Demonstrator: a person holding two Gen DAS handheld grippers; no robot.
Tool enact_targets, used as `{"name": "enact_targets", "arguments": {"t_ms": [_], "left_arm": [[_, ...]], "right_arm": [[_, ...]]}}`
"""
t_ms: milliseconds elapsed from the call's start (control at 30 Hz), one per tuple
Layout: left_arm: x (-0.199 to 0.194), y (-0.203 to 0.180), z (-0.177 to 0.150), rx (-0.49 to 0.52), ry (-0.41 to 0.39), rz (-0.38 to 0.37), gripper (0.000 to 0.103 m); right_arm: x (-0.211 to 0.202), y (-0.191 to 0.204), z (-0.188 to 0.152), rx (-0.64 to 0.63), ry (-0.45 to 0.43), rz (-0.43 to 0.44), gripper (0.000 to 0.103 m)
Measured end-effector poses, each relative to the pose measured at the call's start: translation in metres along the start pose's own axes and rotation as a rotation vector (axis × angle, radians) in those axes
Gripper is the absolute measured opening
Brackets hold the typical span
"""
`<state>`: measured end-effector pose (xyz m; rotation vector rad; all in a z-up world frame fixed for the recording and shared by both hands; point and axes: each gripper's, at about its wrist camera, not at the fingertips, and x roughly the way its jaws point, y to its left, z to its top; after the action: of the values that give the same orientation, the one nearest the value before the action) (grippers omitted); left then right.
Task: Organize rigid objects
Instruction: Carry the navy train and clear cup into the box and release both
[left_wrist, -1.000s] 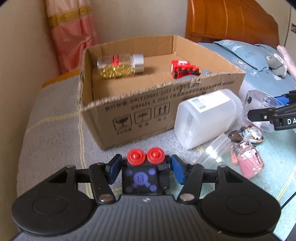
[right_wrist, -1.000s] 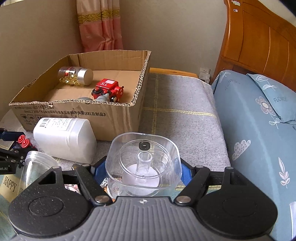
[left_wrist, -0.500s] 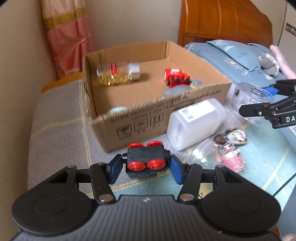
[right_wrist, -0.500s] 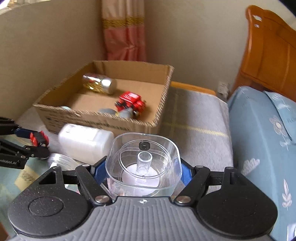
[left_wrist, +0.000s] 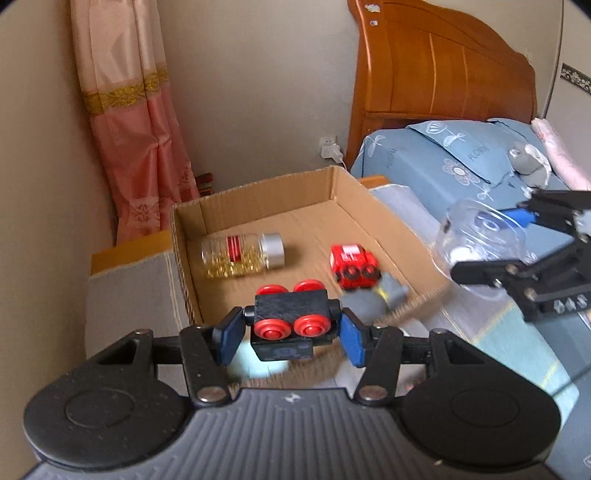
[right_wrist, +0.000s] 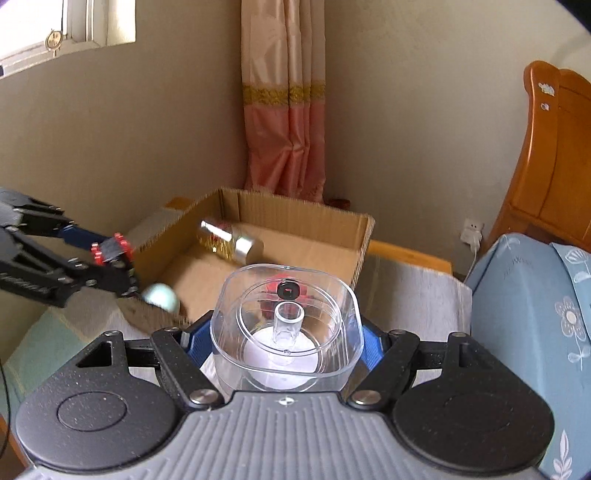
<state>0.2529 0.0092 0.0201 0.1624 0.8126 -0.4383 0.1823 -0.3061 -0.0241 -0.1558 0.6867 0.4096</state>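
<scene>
— The jaws? 
— Left gripper (left_wrist: 291, 334) clamps one black toy car (left_wrist: 291, 325); right gripper (right_wrist: 286, 341) clamps one clear container (right_wrist: 284, 332). 
— In the cardboard box (left_wrist: 258, 218)? 
— One jar (left_wrist: 242, 254), one red toy (left_wrist: 352, 266), one blurred grey thing, perhaps.

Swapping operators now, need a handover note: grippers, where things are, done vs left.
Left gripper: shut on the black toy car with red wheels, held above the near edge of the cardboard box.
Right gripper: shut on the clear plastic container, raised beside the box on its right side.
Done: glass jar with silver cap and red toy vehicle lie inside the box, a grey item near them.
Left: release the car and the container into the box. Anything on the bed below is hidden from these views; check there.
</scene>
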Motion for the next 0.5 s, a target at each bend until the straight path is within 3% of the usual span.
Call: {"name": "enact_targets", "arguments": {"t_ms": [267, 333, 367, 400, 500], "left_arm": [[0.056, 0.01, 0.016, -0.021, 0.095, 0.018, 0.055], [0.066, 0.017, 0.018, -0.051, 0.098, 0.009, 0.064], [0.068, 0.021, 0.019, -0.074, 0.085, 0.016, 0.079], [0.069, 0.024, 0.019, -0.096, 0.058, 0.034, 0.085], [0.063, 0.029, 0.018, -0.126, 0.021, 0.042, 0.086]], "right_arm": [[0.007, 0.001, 0.02, -0.014, -0.009, 0.013, 0.08], [0.01, 0.002, 0.022, -0.017, -0.006, 0.014, 0.08], [0.012, 0.002, 0.023, -0.018, -0.004, 0.013, 0.08], [0.014, 0.002, 0.023, -0.019, -0.002, 0.012, 0.08], [0.021, 0.001, 0.026, -0.011, 0.004, 0.011, 0.08]]}}
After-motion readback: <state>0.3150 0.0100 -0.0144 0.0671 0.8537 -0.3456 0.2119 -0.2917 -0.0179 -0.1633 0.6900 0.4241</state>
